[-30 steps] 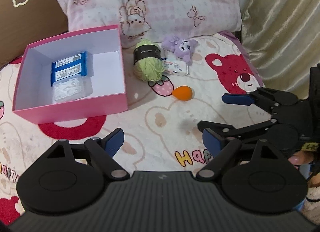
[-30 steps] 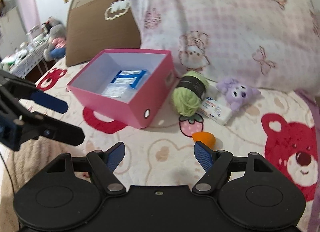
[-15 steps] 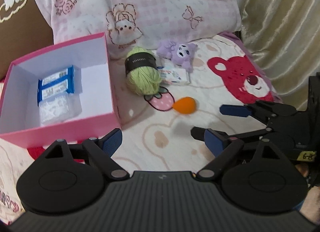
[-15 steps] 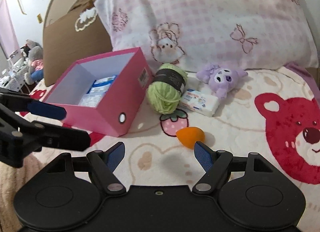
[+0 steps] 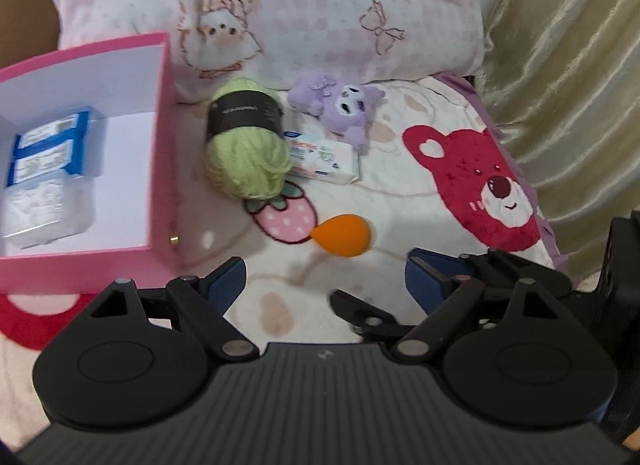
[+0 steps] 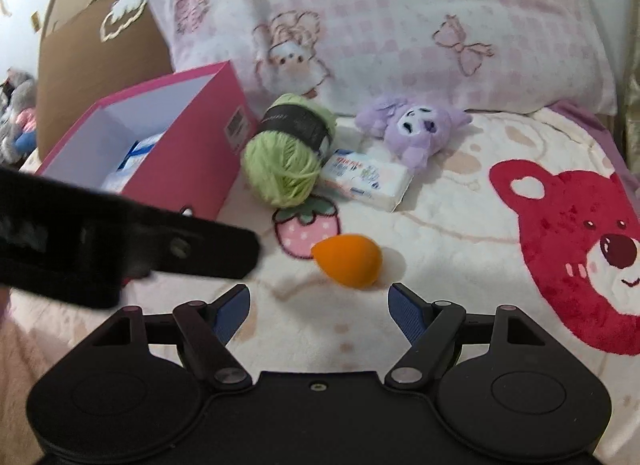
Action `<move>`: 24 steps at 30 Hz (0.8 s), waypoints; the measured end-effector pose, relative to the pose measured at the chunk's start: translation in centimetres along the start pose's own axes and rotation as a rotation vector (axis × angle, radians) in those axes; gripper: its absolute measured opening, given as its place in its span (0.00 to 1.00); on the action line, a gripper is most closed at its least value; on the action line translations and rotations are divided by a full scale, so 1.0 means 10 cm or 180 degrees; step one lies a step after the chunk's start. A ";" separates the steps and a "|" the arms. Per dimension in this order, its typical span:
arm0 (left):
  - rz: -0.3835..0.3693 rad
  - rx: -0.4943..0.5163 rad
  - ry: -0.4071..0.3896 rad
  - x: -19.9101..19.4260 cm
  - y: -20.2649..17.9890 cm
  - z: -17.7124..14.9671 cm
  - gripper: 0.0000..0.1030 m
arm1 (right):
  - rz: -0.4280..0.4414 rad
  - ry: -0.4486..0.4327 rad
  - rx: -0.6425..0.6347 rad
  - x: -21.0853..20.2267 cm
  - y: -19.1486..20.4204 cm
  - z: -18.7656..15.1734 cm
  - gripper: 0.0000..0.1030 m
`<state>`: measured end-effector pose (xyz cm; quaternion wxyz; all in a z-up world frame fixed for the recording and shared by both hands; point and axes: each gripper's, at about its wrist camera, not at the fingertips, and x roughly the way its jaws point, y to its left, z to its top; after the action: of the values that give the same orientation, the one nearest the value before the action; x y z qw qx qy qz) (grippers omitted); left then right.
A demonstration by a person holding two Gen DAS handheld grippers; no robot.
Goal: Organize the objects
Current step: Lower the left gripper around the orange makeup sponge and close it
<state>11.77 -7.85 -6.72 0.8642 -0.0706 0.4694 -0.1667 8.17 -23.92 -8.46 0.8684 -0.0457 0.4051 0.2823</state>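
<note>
Bedding fills both my views: a cream blanket (image 6: 460, 225) printed with a red bear and a strawberry, and a pink checked pillow (image 5: 320, 13) propped behind it. On my left sits the pink box (image 5: 162, 145), open on top, with blue-and-white packets (image 5: 48, 149) lying inside against its far-left part. Just right of the box I've got the green yarn ball (image 5: 248, 149) with its black band, and it's touching the white tissue pack (image 5: 324, 159). The purple plush toy (image 5: 340, 105) leans on the far edge of that pack, up near the pillow.

Now the orange sponge (image 6: 348, 261), egg-shaped, lies alone on the blanket beside the strawberry print, nearer to me than the yarn. My right gripper (image 6: 320, 305) is lined up just short of it, fingers (image 6: 404, 313) spread wide, nothing between them, the sponge sitting just beyond the tips. My left gripper (image 5: 324, 285) is wide open too and empty, hovering over bare blanket between the box corner and the sponge. From the left camera I can see the right gripper's fingers crossing in at the lower right; from the right camera the left tool shows as a dark blurred bar on the left. Gold curtain (image 5: 568, 65) hangs at the right edge.
</note>
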 end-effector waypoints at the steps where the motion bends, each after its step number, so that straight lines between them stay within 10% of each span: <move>1: -0.0029 -0.0019 -0.0016 0.03 0.01 -0.02 0.83 | -0.0077 -0.0042 0.0013 0.03 0.02 -0.01 0.78; 24: -0.0172 -0.0066 -0.0346 0.61 0.10 -0.25 0.56 | -0.0285 -0.0098 0.0087 0.45 0.09 -0.08 0.77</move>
<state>13.00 -9.02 -13.18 0.8828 -0.1011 0.4214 -0.1811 9.42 -21.33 -12.17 0.8868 -0.0476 0.3931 0.2383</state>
